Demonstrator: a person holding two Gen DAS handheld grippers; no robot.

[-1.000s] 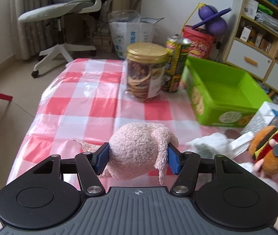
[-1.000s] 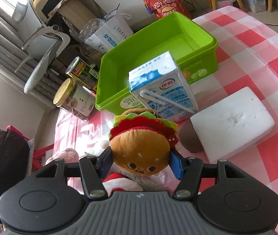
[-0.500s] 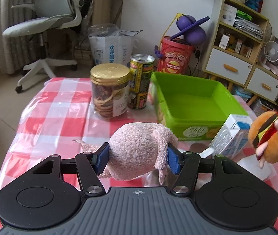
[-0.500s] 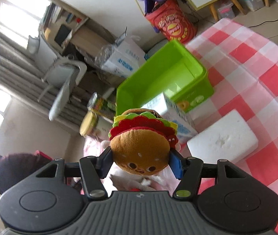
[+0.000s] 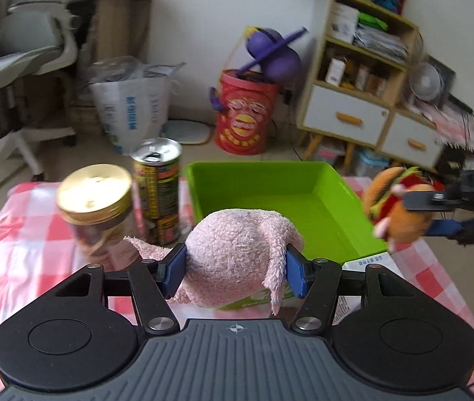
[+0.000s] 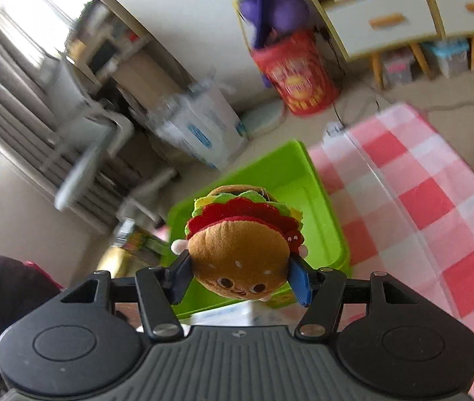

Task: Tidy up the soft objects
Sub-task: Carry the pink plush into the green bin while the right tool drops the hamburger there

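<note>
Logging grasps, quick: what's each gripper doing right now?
Left gripper: closed on the pink plush toy.
Right gripper: closed on the burger plush.

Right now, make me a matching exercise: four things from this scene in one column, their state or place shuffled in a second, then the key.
Things:
1. pink plush
2. burger plush
3. green bin
4. gold-lidded jar

States or places:
A. nothing visible inside it
B. clamped in the right gripper
C. standing on the checked cloth beside a tall can
D. clamped in the left gripper

Pairs: 1-D, 2-B, 3-A, 4-C
</note>
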